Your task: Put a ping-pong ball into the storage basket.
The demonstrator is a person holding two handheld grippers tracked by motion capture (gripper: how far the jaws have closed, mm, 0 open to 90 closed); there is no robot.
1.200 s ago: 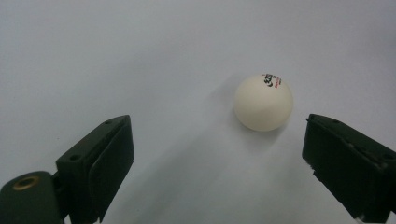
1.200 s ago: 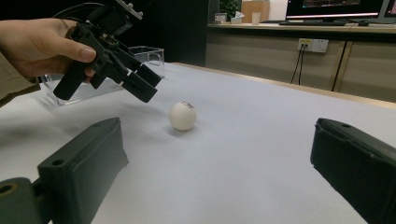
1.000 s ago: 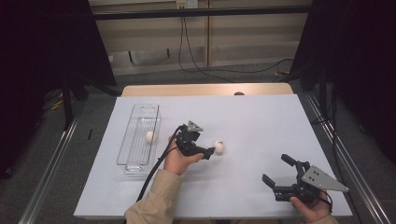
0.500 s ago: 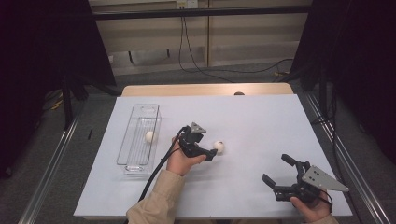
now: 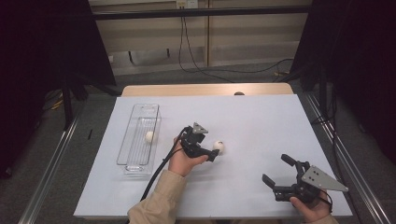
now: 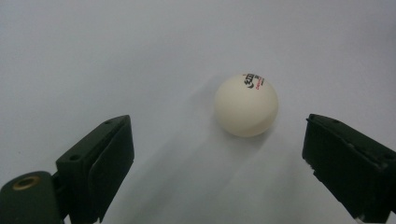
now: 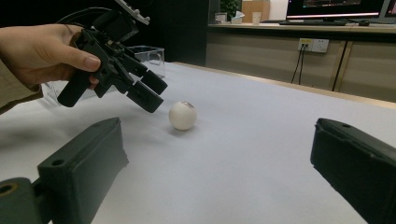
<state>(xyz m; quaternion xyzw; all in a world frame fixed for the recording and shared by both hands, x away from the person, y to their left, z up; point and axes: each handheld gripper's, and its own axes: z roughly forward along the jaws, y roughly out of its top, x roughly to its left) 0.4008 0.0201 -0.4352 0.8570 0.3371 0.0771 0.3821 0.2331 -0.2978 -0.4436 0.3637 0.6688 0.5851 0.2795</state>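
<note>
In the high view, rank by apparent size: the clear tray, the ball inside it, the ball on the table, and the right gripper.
1. clear tray
2. right gripper
3. The two balls look alike, so I won't rank them: ball on the table, ball in the tray.

Unreadable print on ball (image 6: pixel 246 105)

From my screen the ball (image 6: pixel 246 105) looks like smooth matt plastic, my grippers' pads (image 6: pixel 109 161) matt black, and beside the ball, a clear glossy plastic tray (image 5: pixel 139 164).
</note>
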